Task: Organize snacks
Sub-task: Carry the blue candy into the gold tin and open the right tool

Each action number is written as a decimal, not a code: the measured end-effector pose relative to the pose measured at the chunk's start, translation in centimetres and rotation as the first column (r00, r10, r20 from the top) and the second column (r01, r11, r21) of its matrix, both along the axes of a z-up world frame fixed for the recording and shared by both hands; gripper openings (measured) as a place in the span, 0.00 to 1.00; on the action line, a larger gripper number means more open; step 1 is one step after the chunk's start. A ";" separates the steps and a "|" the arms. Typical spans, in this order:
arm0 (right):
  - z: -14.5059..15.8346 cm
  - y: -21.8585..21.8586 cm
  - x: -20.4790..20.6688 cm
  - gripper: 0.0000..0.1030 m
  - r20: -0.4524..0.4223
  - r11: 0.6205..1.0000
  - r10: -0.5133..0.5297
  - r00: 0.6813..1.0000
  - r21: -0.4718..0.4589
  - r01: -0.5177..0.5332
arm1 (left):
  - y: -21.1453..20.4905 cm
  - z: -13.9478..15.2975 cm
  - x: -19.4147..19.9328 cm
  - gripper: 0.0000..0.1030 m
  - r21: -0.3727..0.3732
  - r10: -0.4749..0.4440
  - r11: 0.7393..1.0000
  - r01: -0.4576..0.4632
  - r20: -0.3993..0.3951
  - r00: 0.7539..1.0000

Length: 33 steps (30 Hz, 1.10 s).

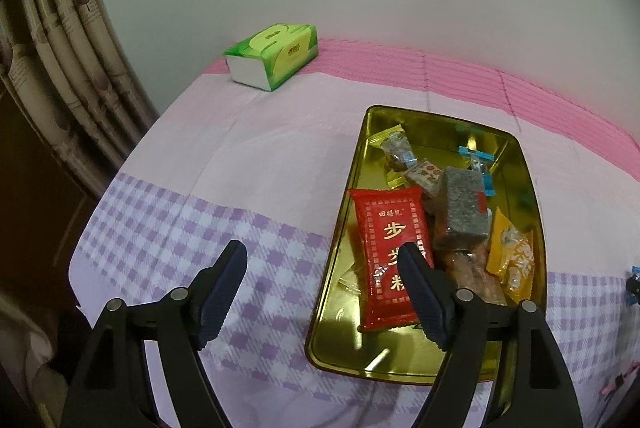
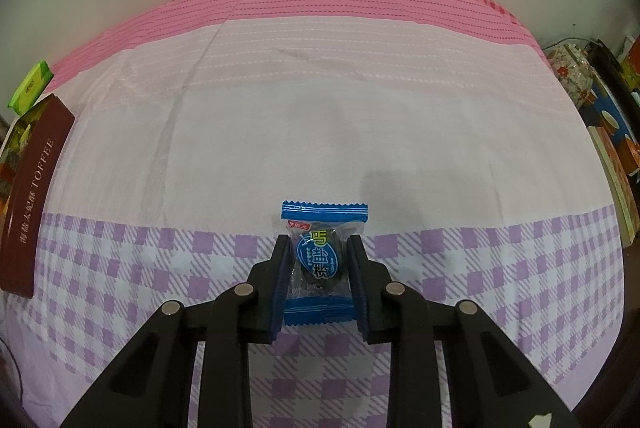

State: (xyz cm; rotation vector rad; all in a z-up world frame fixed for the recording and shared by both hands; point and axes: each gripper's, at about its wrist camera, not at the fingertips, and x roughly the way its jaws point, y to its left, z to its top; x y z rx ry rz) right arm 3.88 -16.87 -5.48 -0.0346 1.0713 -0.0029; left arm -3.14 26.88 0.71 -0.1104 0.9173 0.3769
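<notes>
My right hand-held gripper (image 2: pixel 319 260) pinches the blue-wrapped candy (image 2: pixel 320 260) over the checked bedspread (image 2: pixel 440 147), well right of the gold tin (image 1: pixel 336 228); the slick wrapper could slip free in transit, while my left hand-held gripper (image 1: pixel 322 264) gapes empty.

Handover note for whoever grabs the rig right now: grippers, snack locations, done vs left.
Right gripper: shut on a blue-wrapped candy, held over the checked cloth.
Left gripper: open, empty, above the near left edge of the gold tin tray.
Done: tray holds the red packet, grey bar, yellow packet and several small candies.
Left: drop the blue candy in the tray. No other loose snacks show on the cloth in either view. The toffee box lid lies apart at the left, green tissue pack at the back.
</notes>
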 end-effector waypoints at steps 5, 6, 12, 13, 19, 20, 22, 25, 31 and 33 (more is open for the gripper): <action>0.5 0.8 0.0 0.25 0.001 1.000 0.016 1.000 0.020 -0.016 | 0.4 -0.3 0.1 0.76 -0.029 0.014 0.999 -0.015 -0.016 1.000; 0.6 1.1 0.0 0.25 0.000 0.999 0.024 1.000 0.031 -0.024 | 0.5 -0.4 0.0 0.76 -0.035 0.017 0.999 -0.018 -0.017 1.000; 2.0 4.2 -0.1 0.25 0.013 0.993 0.102 0.995 0.058 -0.103 | 0.8 -0.4 0.0 0.76 -0.049 0.025 0.998 -0.025 -0.017 1.000; 2.3 5.0 -0.2 0.25 0.017 0.991 0.119 0.993 0.060 -0.120 | 0.8 -0.5 0.0 0.76 -0.051 0.026 0.998 -0.027 -0.018 0.999; 4.5 10.5 -0.6 0.25 0.044 0.965 0.241 0.969 0.090 -0.244 | 1.7 -0.7 -0.1 0.77 -0.084 0.054 0.995 -0.056 -0.031 0.998; 4.8 11.5 -0.7 0.25 0.050 0.959 0.263 0.963 0.093 -0.267 | 1.9 -0.7 -0.2 0.77 -0.087 0.060 0.994 -0.062 -0.030 0.998; 5.5 13.6 -0.9 0.25 0.063 0.946 0.304 0.951 0.094 -0.309 | 2.2 -0.6 -0.3 0.77 -0.087 0.073 0.993 -0.076 -0.029 0.997; 6.1 16.4 -1.2 0.25 0.069 0.924 0.357 0.932 0.123 -0.363 | 2.7 -0.5 -0.7 0.77 -0.077 0.090 0.993 -0.092 -0.030 0.996; 6.1 21.3 -1.5 0.25 0.062 0.877 0.451 0.891 0.153 -0.455 | 3.3 -0.7 -1.3 0.77 -0.089 0.099 0.991 -0.103 -0.044 0.994; 5.8 22.9 -1.7 0.25 0.060 0.863 0.476 0.877 0.157 -0.480 | 3.3 -0.9 -1.5 0.77 -0.092 0.095 0.991 -0.099 -0.049 0.994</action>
